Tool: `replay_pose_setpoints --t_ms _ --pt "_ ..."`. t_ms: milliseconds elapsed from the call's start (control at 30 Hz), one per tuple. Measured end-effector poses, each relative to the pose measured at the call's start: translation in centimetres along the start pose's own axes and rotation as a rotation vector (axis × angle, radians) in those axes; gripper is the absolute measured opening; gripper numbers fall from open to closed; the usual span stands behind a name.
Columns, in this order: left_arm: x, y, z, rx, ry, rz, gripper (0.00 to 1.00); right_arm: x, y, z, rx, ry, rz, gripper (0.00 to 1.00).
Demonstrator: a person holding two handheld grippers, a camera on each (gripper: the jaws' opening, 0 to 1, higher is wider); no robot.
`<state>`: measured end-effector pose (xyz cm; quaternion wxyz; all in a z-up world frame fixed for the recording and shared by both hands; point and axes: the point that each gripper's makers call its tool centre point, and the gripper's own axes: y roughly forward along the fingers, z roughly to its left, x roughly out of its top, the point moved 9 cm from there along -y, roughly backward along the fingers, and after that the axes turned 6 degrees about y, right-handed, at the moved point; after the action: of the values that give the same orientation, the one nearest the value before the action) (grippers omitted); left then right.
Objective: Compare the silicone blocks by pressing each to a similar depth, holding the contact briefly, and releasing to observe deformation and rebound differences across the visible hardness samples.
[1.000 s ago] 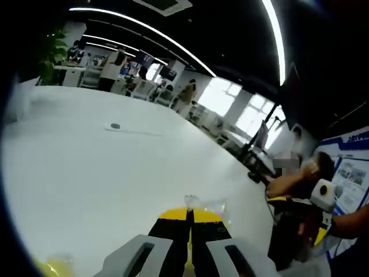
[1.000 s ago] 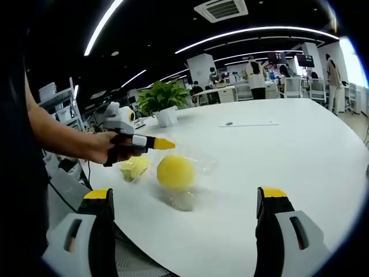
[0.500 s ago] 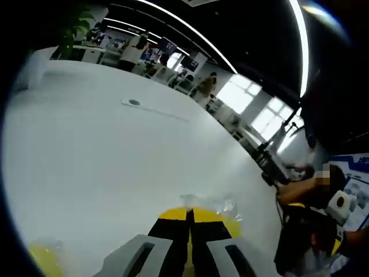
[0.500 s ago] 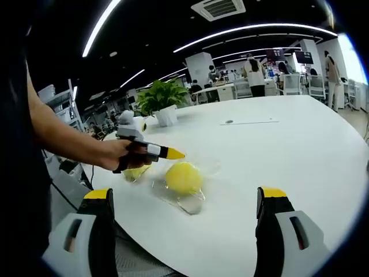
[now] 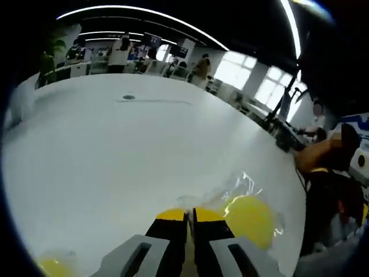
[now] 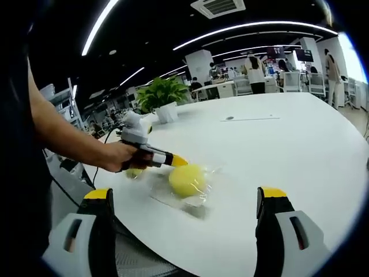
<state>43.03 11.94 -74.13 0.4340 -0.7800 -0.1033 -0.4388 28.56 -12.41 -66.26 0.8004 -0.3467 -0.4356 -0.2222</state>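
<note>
A wide white tabletop (image 6: 300, 150) carries everything; in the left gripper view it is the same tabletop (image 5: 115, 156), with a small dark round fitting (image 5: 129, 97) set in it far off. A potted plant (image 6: 163, 99) stands at its far edge in the right gripper view.

A yellow ball (image 6: 187, 179) in a clear bag (image 6: 173, 199) lies on the tabletop near the front edge; in the left gripper view it is the ball (image 5: 249, 218) just right of the jaw tips. A second yellow piece (image 6: 134, 172) lies behind the person's hand (image 6: 118, 157); another view shows it low at the left (image 5: 55, 267).

The left gripper (image 6: 174, 161), jaws closed together and holding nothing, touches the ball's upper left side. The left gripper (image 5: 191, 216) shows the same closed tips.

The right gripper (image 6: 185, 202) hangs above the tabletop, jaws spread wide and empty.
</note>
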Motion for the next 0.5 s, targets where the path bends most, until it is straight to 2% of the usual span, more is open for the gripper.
replay_pose_setpoints --t_ms 100,167,200,233,267,300,333,433,467,500 --pt "-0.2 -0.2 0.6 0.022 0.03 0.013 0.08 0.4 0.2 0.2 0.003 -0.01 -0.007 0.96" --pt "-0.3 -0.1 1.0 0.029 0.019 0.006 0.12 0.6 0.3 0.2 0.004 -0.004 -0.011 0.96" --pt "-0.3 0.4 1.2 0.029 -0.018 -0.014 0.15 0.6 0.4 0.2 0.005 0.002 -0.01 0.96" --pt "-0.2 0.5 1.6 0.04 -0.018 -0.011 0.24 0.6 0.4 0.2 0.011 0.021 -0.012 0.96" --pt "0.5 0.1 2.1 0.061 0.041 -0.017 0.33 0.5 0.4 0.1 0.011 0.028 -0.014 0.96" --pt "1.2 -0.3 2.3 0.062 0.063 -0.047 0.44 0.5 0.5 0.1 0.009 0.028 -0.016 0.96" --pt "2.2 -0.9 2.5 0.063 0.034 -0.12 0.59 0.5 0.4 0.1 0.006 0.026 -0.015 0.96" --pt "4.1 -2.6 3.3 0.047 0.032 -0.214 0.96 0.7 0.5 0.1 0.0 0.016 -0.014 0.96" --pt "4.5 -3.1 3.5 0.045 0.042 -0.233 0.99 0.8 0.5 0.1 -0.002 0.014 -0.015 0.96" --pt "4.7 -4.1 3.7 0.037 0.054 -0.228 0.97 1.0 0.6 0.0 -0.005 0.01 -0.016 0.96"
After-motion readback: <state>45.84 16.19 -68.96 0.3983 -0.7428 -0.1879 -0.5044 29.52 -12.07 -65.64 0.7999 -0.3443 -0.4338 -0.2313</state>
